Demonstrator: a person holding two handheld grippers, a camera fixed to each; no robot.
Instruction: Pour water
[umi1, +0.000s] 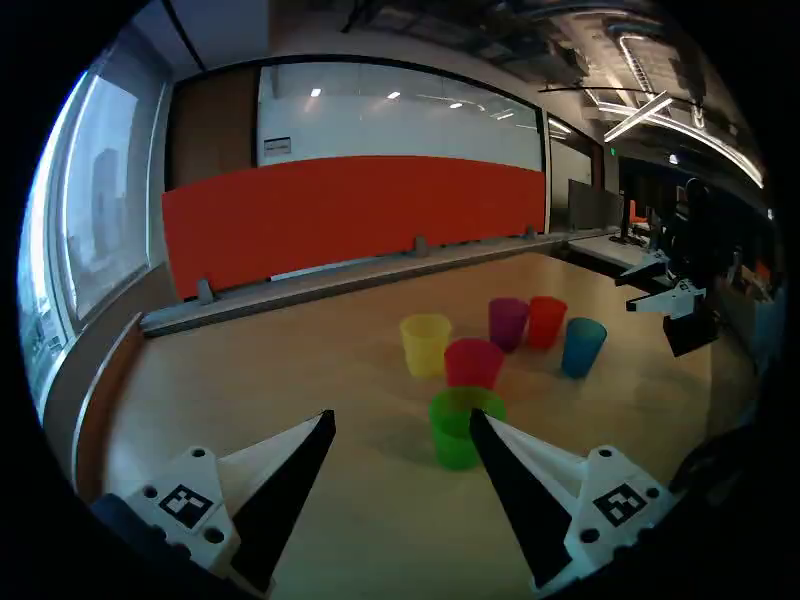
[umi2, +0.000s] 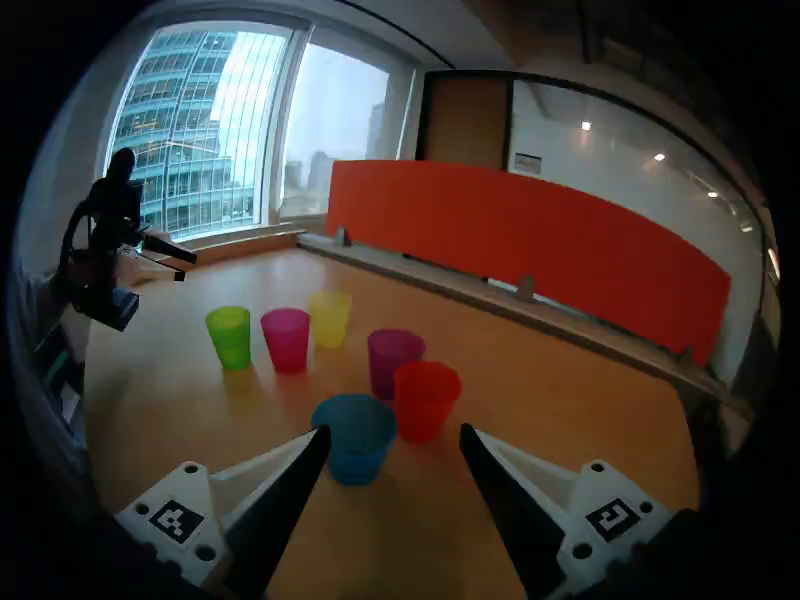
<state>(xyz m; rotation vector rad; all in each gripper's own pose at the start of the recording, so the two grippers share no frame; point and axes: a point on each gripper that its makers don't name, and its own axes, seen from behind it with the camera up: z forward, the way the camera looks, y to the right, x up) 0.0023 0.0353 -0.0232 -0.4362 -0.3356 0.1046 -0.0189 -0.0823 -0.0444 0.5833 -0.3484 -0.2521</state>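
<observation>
Six cups share one broad wooden table (umi1: 250, 380), backed by a long orange partition (umi1: 350, 215). Nothing of the pouring looks begun: every cup stands upright on the wood, none is lifted or tipped, and whether any of them holds water cannot be told from these angles. Going by position, the likely source cups are the green cup (umi1: 462, 425), nearest the left gripper (umi1: 400, 418) and just ahead of its right-hand finger, and the blue cup (umi2: 352, 435), just ahead of the right gripper (umi2: 393, 430) and next to the red cup (umi2: 426, 400). Between them sit the pink cup (umi1: 473, 362), the yellow cup (umi1: 426, 343) and the purple cup (umi1: 507, 322), all close together in a loose cluster. Both claws are spread wide and pinch nothing, so the whole job remains: close on a cup, raise it, carry it over another and tilt. As for writing, a small sign (umi1: 277, 146) hangs on the glass wall above the partition, too small to make out. The cups show no brand or label, and the fingers carry only square black-and-white markers (umi1: 187, 505), which are patterns and not text.
</observation>
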